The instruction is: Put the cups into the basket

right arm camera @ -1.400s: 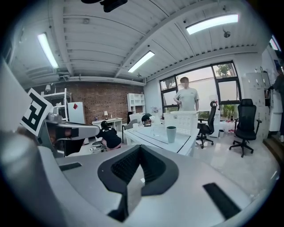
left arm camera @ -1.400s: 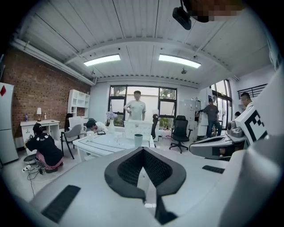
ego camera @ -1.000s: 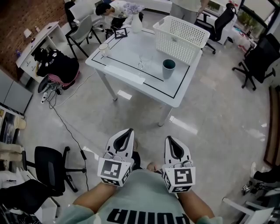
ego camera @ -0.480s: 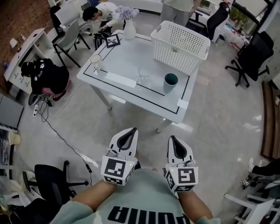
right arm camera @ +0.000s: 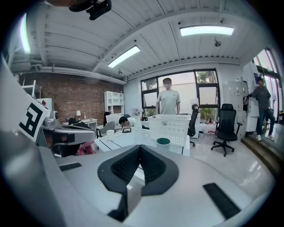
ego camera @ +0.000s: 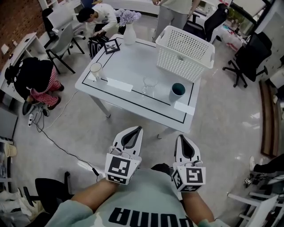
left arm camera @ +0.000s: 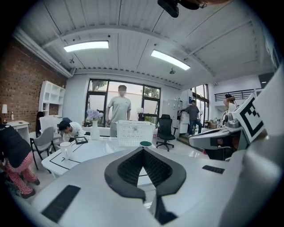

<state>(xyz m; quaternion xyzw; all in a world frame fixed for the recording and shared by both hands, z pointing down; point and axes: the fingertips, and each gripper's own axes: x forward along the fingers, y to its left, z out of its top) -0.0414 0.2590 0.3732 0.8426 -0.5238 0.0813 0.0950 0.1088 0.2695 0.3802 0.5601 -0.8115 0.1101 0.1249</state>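
Note:
On the white table [ego camera: 128, 73] stand three cups: a white mug [ego camera: 96, 71] at the left edge, a clear glass [ego camera: 149, 86] in the middle and a teal cup [ego camera: 177, 92] to its right. The white perforated basket [ego camera: 185, 53] sits at the table's far right corner. My left gripper [ego camera: 134, 129] and right gripper [ego camera: 183, 137] hang side by side in front of my body, well short of the table, both shut and empty. The right gripper view shows the teal cup [right arm camera: 163, 143] before the basket [right arm camera: 170, 129]; the left gripper view shows the mug [left arm camera: 65, 150] and basket [left arm camera: 129, 133].
A vase of flowers [ego camera: 129, 26] and a framed picture [ego camera: 111, 45] stand at the table's far side. A person [ego camera: 175, 11] stands behind the table, another crouches at the far left [ego camera: 98, 17]. Office chairs [ego camera: 246, 57] stand right; cables [ego camera: 57, 142] lie on the floor.
The table and its cups have slid lower and nearer in the head view as I walk toward it. Both grippers stay shut and side by side.

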